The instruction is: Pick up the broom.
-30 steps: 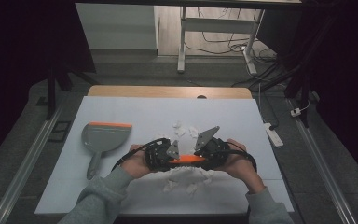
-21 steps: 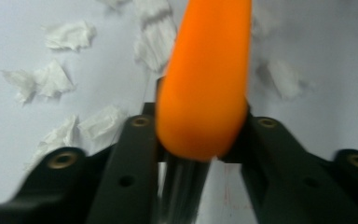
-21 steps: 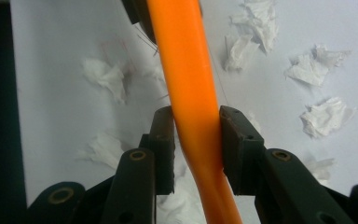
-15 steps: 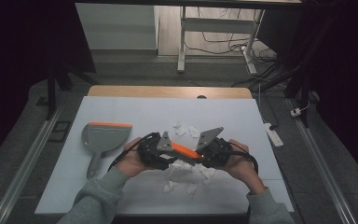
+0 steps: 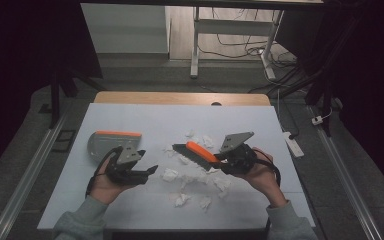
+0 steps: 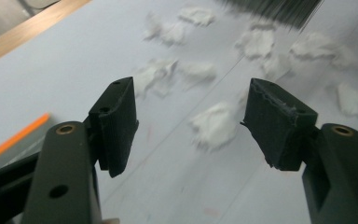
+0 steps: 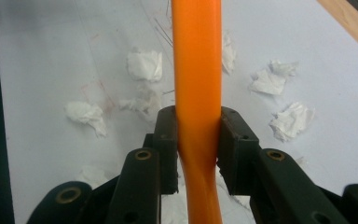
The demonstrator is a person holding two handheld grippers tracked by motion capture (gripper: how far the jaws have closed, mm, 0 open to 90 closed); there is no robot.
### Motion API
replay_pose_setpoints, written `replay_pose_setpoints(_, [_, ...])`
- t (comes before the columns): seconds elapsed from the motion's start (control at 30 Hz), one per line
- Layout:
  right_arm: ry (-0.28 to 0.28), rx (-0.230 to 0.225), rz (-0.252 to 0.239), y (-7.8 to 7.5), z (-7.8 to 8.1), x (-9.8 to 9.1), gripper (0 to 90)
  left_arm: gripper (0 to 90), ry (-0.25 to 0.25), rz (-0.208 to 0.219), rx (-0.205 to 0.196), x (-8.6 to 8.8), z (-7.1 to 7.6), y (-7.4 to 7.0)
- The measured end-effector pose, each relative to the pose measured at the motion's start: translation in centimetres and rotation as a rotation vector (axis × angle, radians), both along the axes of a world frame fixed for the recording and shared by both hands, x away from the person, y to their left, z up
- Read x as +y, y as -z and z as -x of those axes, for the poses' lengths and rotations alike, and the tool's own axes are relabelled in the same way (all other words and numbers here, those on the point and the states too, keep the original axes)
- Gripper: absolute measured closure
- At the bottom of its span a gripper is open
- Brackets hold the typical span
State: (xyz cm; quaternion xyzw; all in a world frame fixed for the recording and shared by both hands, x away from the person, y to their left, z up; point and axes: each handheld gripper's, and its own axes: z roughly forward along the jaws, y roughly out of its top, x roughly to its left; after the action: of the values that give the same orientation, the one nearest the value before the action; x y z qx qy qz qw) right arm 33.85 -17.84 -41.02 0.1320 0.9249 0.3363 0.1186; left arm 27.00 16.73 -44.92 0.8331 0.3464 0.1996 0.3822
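A hand brush with an orange handle (image 5: 200,150) and dark bristles (image 5: 180,149) hangs over the white table. My right gripper (image 5: 221,159) is shut on the handle (image 7: 198,70), its pads pressed on both sides (image 7: 198,135). Crumpled white paper scraps (image 5: 170,175) lie scattered beneath and around the brush (image 7: 144,63). A grey dustpan (image 5: 107,142) with an orange lip lies at the left. My left gripper (image 5: 147,172) sits just right of the dustpan; its jaws have just been opening and stand wide with nothing between them (image 6: 189,121), scraps (image 6: 212,126) lying ahead.
The white board (image 5: 130,210) covers most of a wooden table (image 5: 180,97). A small white object (image 5: 293,142) lies by the right edge. Metal rails run along both sides. Table legs and cables stand beyond the far edge.
My left gripper let go of the brush handle, opened and moved left toward the dustpan. The right gripper keeps the brush, whose bristle end now points up-left.
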Motion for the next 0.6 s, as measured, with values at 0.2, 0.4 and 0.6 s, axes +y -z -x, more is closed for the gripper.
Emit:
replay_pose_setpoints(0.2, [0.044, -0.015, -0.031, -0.1, -0.3, -0.7, 70.8, 34.9, -0.059, 0.021, 0.002, 2.5, 1.5, 1.4])
replay_pose_setpoints(0.4, [0.092, -0.021, -0.046, 0.1, -0.8, -1.5, 70.8, 33.1, -0.110, 0.044, -0.013, 4.4, 2.7, 3.0])
replay_pose_setpoints(0.6, [0.157, -0.014, -0.076, 0.1, -1.5, -2.6, 70.8, 30.6, -0.175, 0.077, 0.011, 6.0, 2.9, 4.4])
